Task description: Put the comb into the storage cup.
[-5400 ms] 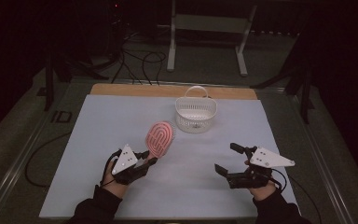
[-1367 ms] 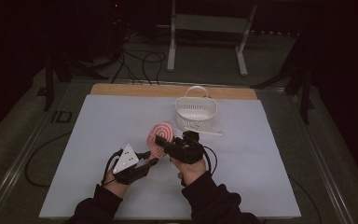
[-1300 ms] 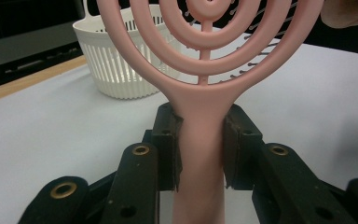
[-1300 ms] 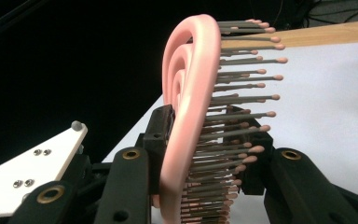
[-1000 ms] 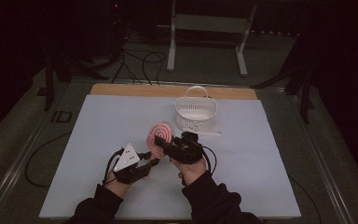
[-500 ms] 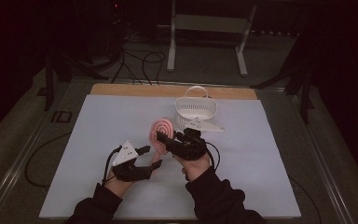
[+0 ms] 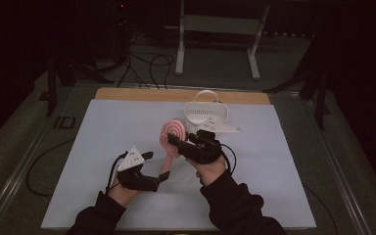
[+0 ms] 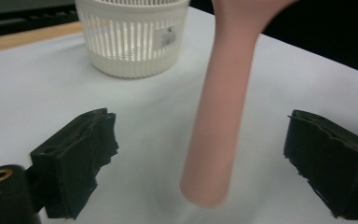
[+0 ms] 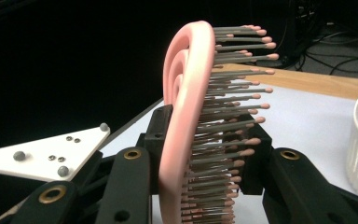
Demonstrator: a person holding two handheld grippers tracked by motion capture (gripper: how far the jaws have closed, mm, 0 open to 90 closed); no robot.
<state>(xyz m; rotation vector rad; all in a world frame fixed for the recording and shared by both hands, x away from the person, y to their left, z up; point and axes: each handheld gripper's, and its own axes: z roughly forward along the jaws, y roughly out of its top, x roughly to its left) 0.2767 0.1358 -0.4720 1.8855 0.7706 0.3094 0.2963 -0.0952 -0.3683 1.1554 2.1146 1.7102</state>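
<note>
— While the right tool (image 7: 175,142) clamped the pink hairbrush (image 7: 173,133) mid-table, near the white basket (image 7: 205,113), what did the left tool (image 7: 156,168) do?
— Its jaws had just opened, flanking the handle untouched.

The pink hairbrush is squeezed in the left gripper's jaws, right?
Not quite. The right gripper squeezes the pink hairbrush, as the right gripper view shows. The left gripper has just been opening; the handle stands loose between its jaws.
</note>
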